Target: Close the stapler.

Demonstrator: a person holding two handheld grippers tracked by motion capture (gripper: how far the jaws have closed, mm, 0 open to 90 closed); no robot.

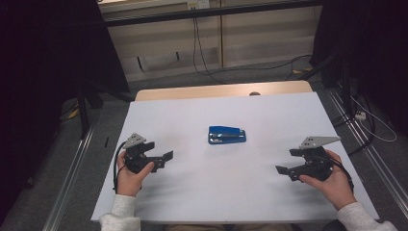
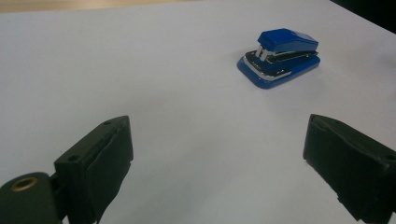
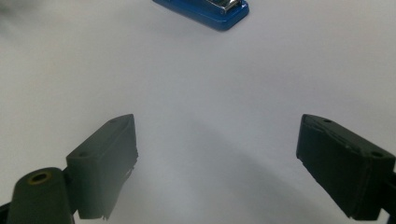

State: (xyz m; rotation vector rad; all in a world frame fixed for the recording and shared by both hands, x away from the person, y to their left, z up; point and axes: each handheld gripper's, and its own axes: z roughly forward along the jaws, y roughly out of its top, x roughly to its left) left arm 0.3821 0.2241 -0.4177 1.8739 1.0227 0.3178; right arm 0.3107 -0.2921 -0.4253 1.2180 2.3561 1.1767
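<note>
A white tabletop (image 1: 192, 192) fills the middle of a dim room, with a strip of bare wood along its far edge, grey floor around it and cables trailing beyond. Near the centre lies a blue stapler (image 1: 227, 134), flat on its base and touched by nothing.

The high view shows both hands and white sleeves: the left tongs (image 1: 163, 159) and the right tongs (image 1: 285, 171) sit on either side of the stapler, well apart from it, each pointing inward. Their jaws are hard to read from there.

The left gripper view settles it for the left tongs (image 2: 217, 163): jaws spread wide over bare white, the stapler (image 2: 280, 58) ahead and to the right, its chrome strip visible. In the right gripper view the right tongs (image 3: 217, 163) are equally wide apart and empty, and the stapler (image 3: 208, 11) is cut off by the top edge, a corner of its base and metal showing.
</note>
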